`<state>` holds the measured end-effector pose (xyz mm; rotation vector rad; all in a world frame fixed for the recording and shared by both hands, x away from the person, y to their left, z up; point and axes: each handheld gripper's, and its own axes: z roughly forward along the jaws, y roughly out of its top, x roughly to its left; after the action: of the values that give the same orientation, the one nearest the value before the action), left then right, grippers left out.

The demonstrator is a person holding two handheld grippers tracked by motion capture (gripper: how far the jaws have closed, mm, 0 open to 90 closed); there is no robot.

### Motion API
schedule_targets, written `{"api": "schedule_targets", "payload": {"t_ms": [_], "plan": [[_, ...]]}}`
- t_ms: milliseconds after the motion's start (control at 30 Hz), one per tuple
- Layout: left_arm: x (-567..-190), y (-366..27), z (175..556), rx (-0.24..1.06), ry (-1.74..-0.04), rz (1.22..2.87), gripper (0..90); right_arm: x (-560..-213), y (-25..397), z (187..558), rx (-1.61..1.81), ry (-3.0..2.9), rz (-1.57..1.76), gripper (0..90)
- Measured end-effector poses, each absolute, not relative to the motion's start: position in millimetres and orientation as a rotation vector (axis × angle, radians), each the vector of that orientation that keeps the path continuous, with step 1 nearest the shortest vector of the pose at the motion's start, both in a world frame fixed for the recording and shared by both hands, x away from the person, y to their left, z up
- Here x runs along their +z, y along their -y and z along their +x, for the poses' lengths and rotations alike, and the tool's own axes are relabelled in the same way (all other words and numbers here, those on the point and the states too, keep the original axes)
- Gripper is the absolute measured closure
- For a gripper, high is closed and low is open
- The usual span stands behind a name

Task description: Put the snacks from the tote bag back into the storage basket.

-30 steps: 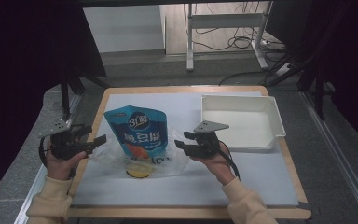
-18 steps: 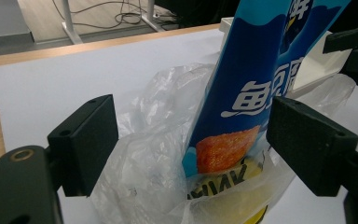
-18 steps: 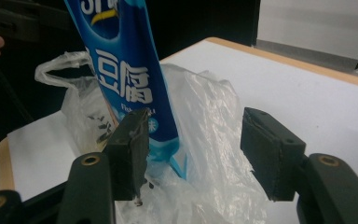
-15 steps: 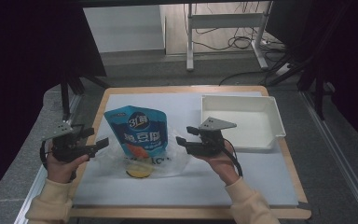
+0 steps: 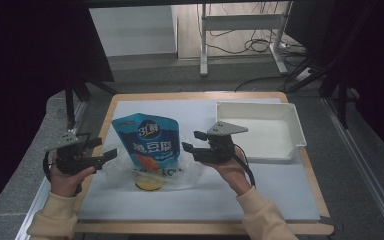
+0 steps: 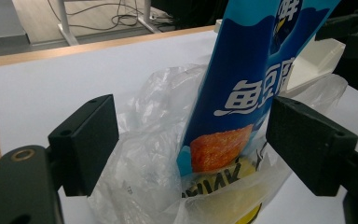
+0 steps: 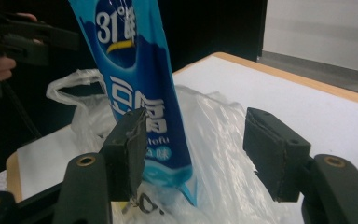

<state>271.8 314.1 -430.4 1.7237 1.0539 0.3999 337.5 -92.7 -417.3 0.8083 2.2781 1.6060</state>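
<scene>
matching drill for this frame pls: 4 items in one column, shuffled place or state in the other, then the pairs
1. blue snack pouch
2. clear plastic bag
3. white tray
4. left gripper

a. empty, at the mat's far right
b. open, at the bag's left edge
c. standing upright in the bag
d. crumpled on the mat around the pouch's base

Pairs: 1-c, 2-d, 3-a, 4-b

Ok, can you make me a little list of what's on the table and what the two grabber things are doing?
blue snack pouch: standing up inside the bag
clear plastic bag: crumpled around the pouch's bottom
yellow thing: inside the bag, too blurry to name
white tray: on the table's right, nothing in it
left gripper: jaws open, beside the bag
right gripper: jaws open, beside the pouch
white mat: under everything
</scene>
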Motion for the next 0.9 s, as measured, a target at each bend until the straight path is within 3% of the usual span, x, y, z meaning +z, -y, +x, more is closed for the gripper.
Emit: {"api": "schedule_targets", "payload": {"t_ms": [900], "plan": [[-434,-312,276,0.383,-1.050,1.733,17.9,-405,56,357,1.615,-2.306,0.768,40.1]]}}
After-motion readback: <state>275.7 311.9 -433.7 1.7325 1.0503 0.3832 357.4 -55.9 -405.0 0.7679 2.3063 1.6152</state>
